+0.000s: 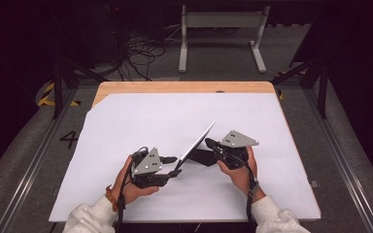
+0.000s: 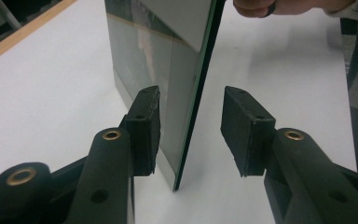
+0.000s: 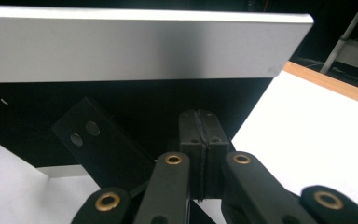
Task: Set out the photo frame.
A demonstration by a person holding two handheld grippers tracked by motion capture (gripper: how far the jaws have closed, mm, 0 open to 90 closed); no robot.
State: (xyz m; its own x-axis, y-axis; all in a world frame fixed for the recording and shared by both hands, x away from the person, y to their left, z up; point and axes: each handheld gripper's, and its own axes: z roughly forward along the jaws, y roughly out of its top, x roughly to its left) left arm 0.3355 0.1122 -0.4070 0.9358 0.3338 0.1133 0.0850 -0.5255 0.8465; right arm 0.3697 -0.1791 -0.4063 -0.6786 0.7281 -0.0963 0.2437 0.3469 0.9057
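We are holding the left tongs [image 2: 191, 130] apart astride the mirror [image 2: 168, 79], the right tongs [image 3: 199, 140] together behind its stand [image 3: 100, 144]; unclamped, it is risking toppling onto the desk [image 1: 126, 121].

One framed mirror [image 1: 196, 141], two grippers, one white sheet [image 1: 141, 116], one table [image 1: 184, 87]
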